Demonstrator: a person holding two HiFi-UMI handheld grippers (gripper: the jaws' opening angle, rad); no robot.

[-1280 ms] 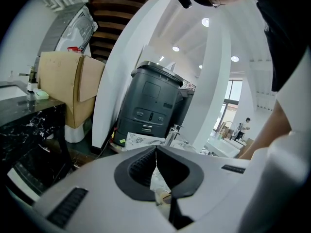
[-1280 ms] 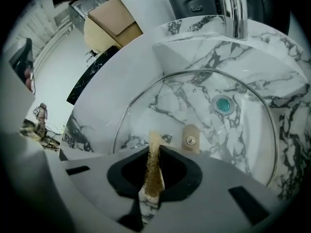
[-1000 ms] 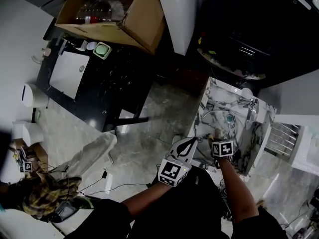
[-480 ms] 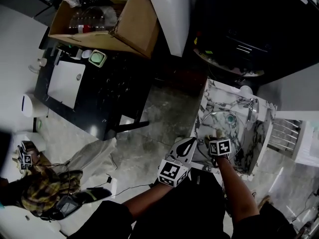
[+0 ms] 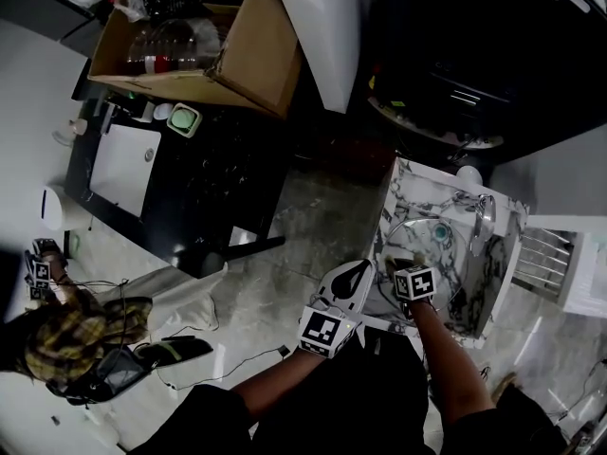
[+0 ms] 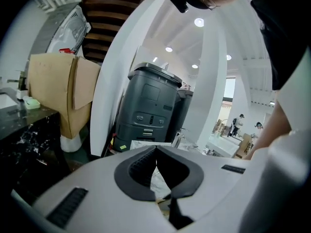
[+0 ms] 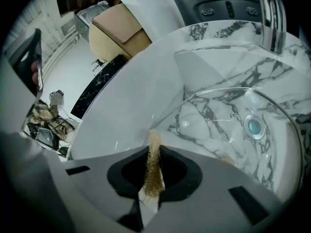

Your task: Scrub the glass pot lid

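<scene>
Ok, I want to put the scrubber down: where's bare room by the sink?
The marble rim behind the basin, left of the faucet, looks bare, and so does the pale ledge along the basin's left side. The basin itself is crowded: the glass lid fills it, with the scrubber in the right gripper at its edge.

Clear glass lid point(image 7: 221, 127) with a metal rim lies in the marble sink point(image 7: 214, 62). Tan fibrous scrubber point(image 7: 153, 144), edge-on, pinched in right gripper point(image 7: 154, 160), tip near lid's rim.
</scene>
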